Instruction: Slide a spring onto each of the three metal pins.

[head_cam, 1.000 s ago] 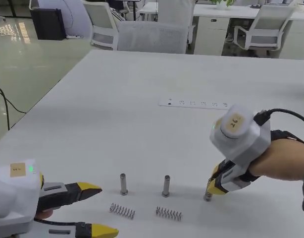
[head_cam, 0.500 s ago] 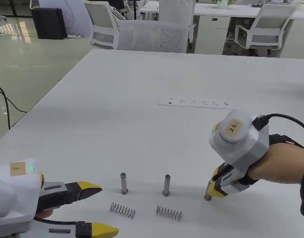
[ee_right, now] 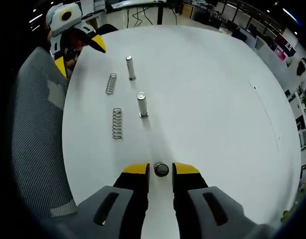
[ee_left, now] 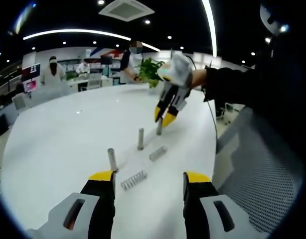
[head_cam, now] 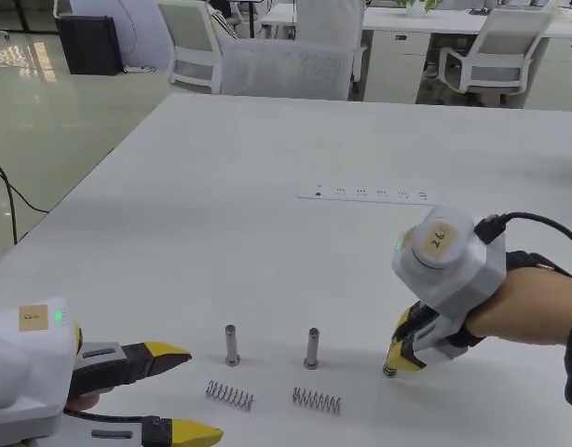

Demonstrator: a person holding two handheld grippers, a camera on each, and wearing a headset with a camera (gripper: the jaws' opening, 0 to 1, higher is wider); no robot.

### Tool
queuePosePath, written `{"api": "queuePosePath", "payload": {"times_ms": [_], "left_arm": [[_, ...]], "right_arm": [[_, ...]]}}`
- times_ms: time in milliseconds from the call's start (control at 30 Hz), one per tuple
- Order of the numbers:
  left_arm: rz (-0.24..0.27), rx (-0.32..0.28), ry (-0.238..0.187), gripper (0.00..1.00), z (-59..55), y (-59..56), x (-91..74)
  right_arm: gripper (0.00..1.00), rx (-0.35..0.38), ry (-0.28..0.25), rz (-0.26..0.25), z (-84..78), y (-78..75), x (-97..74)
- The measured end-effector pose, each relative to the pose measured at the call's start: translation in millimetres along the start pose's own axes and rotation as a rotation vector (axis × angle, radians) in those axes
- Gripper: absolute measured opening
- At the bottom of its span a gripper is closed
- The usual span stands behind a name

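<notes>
1. The right tool [ee_right: 161, 175] points straight down over the right pin [ee_right: 161, 169]. Its jaws are parted a little, one on each side of the pin's head, with a sliver of tabletop [head_cam: 295, 261] showing beside each. It pinches nothing that I can see.
2. I cannot tell whether a spring sits on that pin.
3. The left tool [ee_left: 149, 177] hovers by the near edge, jaws spread wide and empty, aimed along the row.
4. The three pins stand upright in a row along the near edge. The left pin [head_cam: 231, 345] and middle pin [head_cam: 312, 347] are bare. The left spring [head_cam: 229, 396] and middle spring [head_cam: 317, 401] lie flat between their pins and the near edge, close to them but not touching.
5. To do this step well, I judge the right tool should lift straight up so it does not tip the pin. Each loose spring is best pinched lightly near one end, turned upright, lined up with the pin's head and lowered without squeezing the coils.
6. The tabletop is white and smooth, so springs may roll. A socket strip [head_cam: 365, 194] lies flush toward the far edge.
7. Beyond it are office chairs [head_cam: 197, 47] and a glossy floor [head_cam: 53, 112].
</notes>
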State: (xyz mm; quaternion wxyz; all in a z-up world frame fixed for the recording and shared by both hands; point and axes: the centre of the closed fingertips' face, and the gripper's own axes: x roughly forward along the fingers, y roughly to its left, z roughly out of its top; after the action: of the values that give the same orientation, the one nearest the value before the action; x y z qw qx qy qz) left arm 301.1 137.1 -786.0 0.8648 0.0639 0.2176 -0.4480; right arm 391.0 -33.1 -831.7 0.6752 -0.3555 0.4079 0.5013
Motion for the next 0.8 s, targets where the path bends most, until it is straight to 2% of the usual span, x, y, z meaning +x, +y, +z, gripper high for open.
{"api": "queuePosePath", "payload": {"times_ms": [233, 467, 800], "left_arm": [[-0.003, 0.001, 0.001, 0.49, -0.3, -0.9, 0.7], [-0.006, 0.002, 0.001, 0.49, 0.4, -2.0, 1.5], [-0.007, 0.005, -0.001, 0.49, 1.5, -3.0, 2.0]], "right_arm": [[0.17, -0.014, -0.01, -0.011, 3.9, 0.4, -4.9], [0.19, -0.046, -0.032, -0.031, 15.6, 1.5, -13.1], [0.2, -0.072, -0.061, -0.021, 30.0, 11.7, -17.5]]}}
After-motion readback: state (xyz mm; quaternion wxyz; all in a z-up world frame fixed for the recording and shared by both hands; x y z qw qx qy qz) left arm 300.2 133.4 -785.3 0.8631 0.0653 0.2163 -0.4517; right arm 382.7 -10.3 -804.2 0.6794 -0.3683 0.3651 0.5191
